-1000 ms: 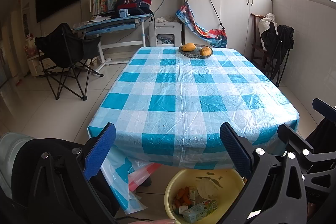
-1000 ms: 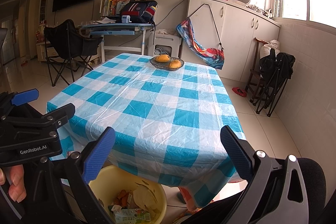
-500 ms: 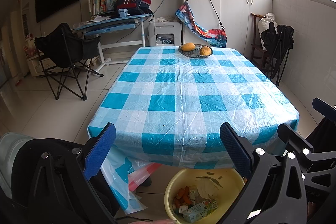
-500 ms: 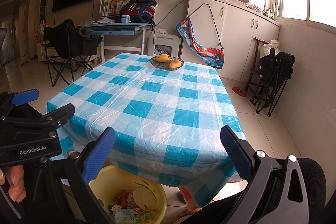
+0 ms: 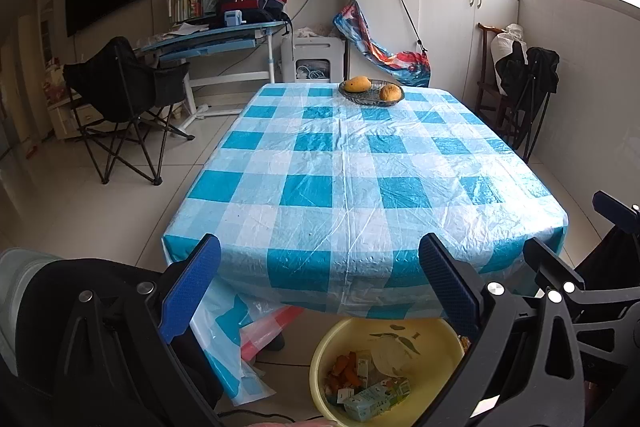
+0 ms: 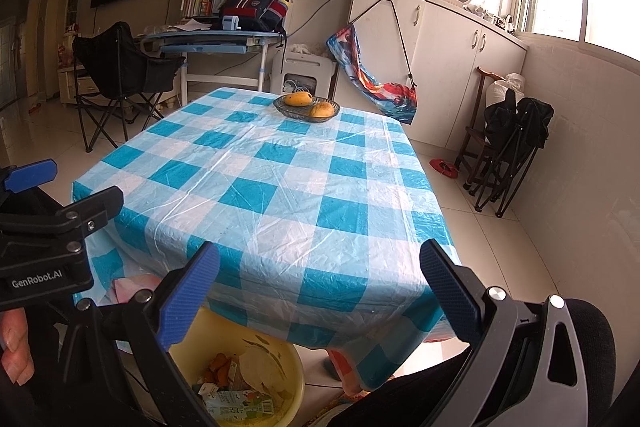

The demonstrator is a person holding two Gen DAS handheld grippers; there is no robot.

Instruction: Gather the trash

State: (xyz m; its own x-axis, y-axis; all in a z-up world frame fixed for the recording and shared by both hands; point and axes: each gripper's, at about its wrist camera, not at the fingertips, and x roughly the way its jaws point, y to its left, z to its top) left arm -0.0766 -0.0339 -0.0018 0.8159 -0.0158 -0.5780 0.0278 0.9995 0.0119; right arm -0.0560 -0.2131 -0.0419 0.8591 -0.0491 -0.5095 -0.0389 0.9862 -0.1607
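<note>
A yellow basin (image 5: 436, 337) stands on the floor under the table's near edge and holds trash: cartons, orange peel and a paper disc (image 5: 390, 359). It also shows in the right wrist view (image 6: 288, 363). My left gripper (image 5: 320, 287) is open and empty, above the basin at the near table edge. My right gripper (image 6: 320, 287) is open and empty, just right of the left one. The blue-checked tablecloth (image 5: 360, 167) carries only a fruit dish.
A glass dish with two mangoes (image 5: 371, 91) sits at the table's far end. A black folding chair (image 5: 124, 95) and a desk (image 5: 216, 39) stand to the left. Folded chairs (image 6: 508, 143) lean at the right wall. White cabinets (image 5: 440, 15) stand behind.
</note>
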